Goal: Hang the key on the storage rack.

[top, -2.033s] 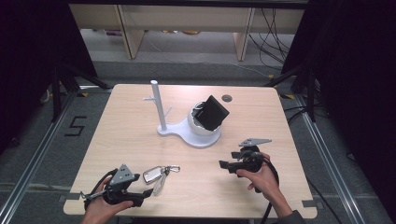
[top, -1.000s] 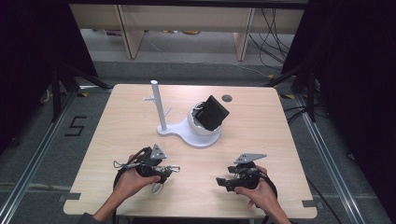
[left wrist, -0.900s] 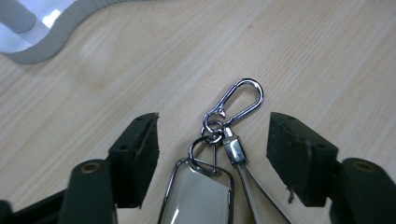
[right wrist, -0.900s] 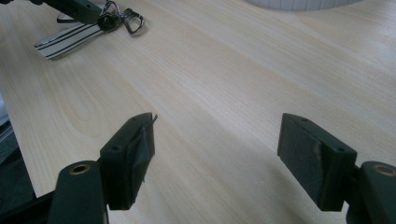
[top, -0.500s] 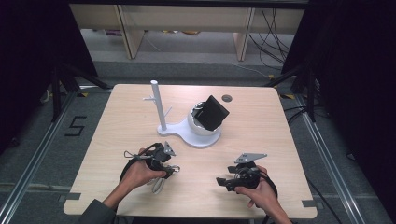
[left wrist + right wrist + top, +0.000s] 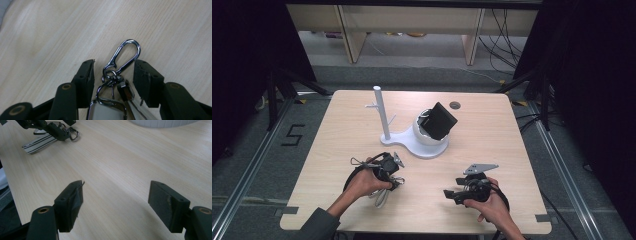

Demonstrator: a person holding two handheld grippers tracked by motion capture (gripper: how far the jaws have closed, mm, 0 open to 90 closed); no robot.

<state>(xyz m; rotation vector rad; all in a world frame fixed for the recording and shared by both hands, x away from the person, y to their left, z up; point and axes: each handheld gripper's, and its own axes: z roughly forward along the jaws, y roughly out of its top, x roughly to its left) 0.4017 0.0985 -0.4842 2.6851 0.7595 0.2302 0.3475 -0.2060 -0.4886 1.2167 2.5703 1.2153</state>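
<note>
A key bunch lies on the wooden table: a silver carabiner [image 6: 123, 56], a swivel ring, keys and a striped strap [image 6: 381, 199]. My left gripper [image 6: 113, 72] is open and points down at it, one jaw on each side of the swivel ring and the carabiner's lower end, not closed on them. In the high view the left gripper [image 6: 391, 172] is at the front left of centre. My right gripper [image 6: 451, 194] sits at the front right, jaws pointing left. In its own view the right gripper [image 6: 115, 192] is open over bare wood with nothing between its jaws.
A white stand [image 6: 428, 146] with an upright post [image 6: 381, 112] occupies mid-table, and a black box [image 6: 440, 120] leans in its white bowl. A round grommet hole [image 6: 455, 105] lies behind it. Bare wood [image 6: 507, 150] stretches to the right of the stand.
The left gripper has moved from the front-left corner to the right and forward, onto the key bunch. The right gripper drew back toward the near edge, then stayed still.
</note>
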